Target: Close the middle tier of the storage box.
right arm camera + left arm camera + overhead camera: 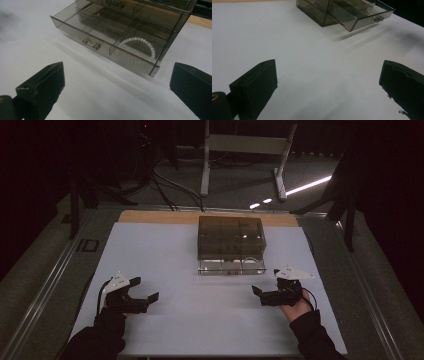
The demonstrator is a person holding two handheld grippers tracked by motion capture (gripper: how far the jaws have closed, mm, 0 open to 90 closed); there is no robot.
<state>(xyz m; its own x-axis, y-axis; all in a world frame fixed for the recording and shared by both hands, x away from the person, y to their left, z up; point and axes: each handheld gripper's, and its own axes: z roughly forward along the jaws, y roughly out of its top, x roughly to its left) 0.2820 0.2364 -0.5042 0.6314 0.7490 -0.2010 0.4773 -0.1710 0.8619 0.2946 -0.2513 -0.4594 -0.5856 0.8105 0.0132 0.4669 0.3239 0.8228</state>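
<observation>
a: where do we stand? our left gripper (145, 289) hangs low over the white table (165, 265), jaws spread wide with nothing between them. our right gripper (262, 295) is the same, released and empty, just off the front right corner of the box.

b: and the smoky drawer box (230, 236) sits mid-table toward the far edge, its bottom drawer (105, 42) pulled out toward us. in the right gripper view we see the white bead bracelet (140, 45) lying in the right-hand compartment, curled against the front wall. the small handle (91, 43) sits at the middle of the drawer front.

a: so what could go wrong if we reach for the beads?

b: we think the compartment is tight. wide jaws may catch a divider or the front wall, and then the whole light box would slide or tip rather than give up the bracelet.

a: and the beads themselves?

b: round and slick, by the look of them. a pinch on one bead could squirt the strand out, or lift it only partway so it snags on the rim and drops back.

a: if we push the drawer shut instead?

b: an off-centre push, away from the handle, would likely skew the drawer and jam it, or shove the box back unless our left gripper steadies it.
</observation>
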